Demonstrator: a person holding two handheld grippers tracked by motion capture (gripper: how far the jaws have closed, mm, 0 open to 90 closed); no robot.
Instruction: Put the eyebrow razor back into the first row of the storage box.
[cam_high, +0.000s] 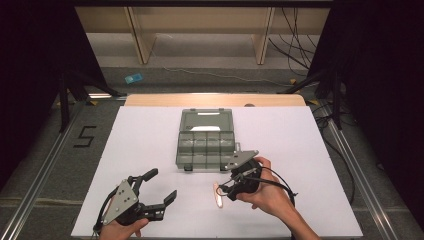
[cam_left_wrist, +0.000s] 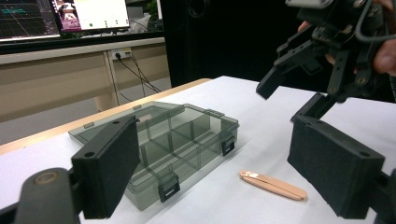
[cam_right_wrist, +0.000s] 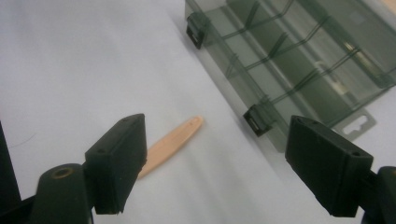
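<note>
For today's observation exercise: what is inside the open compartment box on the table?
The box shows only divider walls and seemingly empty compartments; the far cells are partly hidden by the dividers.

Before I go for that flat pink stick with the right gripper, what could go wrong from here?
1. The stick lies flat on the white table, so the open jaws of the right gripper may slide over it or push it away.
2. The open box sits close behind; its front latches could catch a jaw and shift it.
3. The left gripper is open nearby, so the two could bump.
</note>
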